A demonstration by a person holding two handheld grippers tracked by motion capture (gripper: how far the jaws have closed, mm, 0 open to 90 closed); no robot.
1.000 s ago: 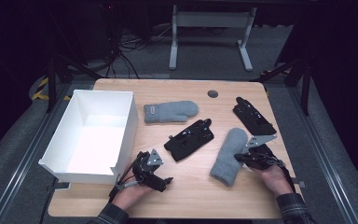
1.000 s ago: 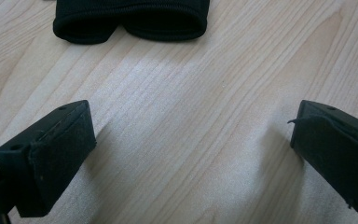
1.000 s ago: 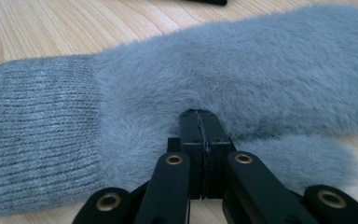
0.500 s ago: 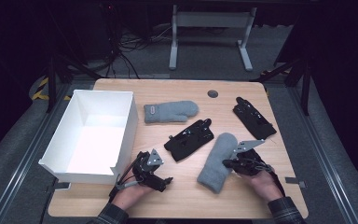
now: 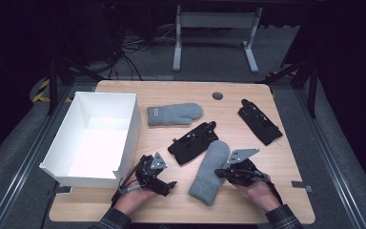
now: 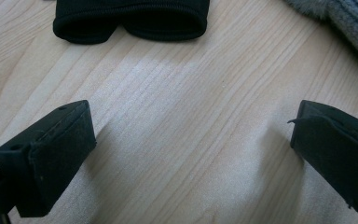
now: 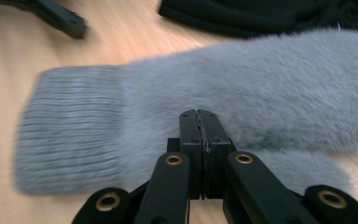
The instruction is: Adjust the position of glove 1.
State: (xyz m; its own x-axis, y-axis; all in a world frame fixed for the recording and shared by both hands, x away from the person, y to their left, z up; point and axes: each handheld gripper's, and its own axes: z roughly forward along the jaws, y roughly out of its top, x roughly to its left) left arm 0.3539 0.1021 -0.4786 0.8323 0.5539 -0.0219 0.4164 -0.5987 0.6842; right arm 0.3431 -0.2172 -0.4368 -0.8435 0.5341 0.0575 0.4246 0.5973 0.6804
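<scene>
1. Two risks stand out: the right hand-held gripper [image 5: 225, 171] pinches just a thin edge of the fluffy grey mitten [image 5: 209, 172], so the fabric could slip free mid-drag.
2. Dragged leftward, the mitten may snag the black glove [image 5: 193, 142] just beside it.
3. Right jaws are fully closed on the mitten, which lies on the wooden surface [image 5: 286, 157].
4. Left hand-held gripper [image 5: 164, 186] rests wide open, holding nothing, beside the white box [image 5: 124, 148].

Grey fuzzy mitten [image 5: 210, 172] with ribbed cuff, lying flat near table's front edge, fingertips toward one o'clock.
</scene>
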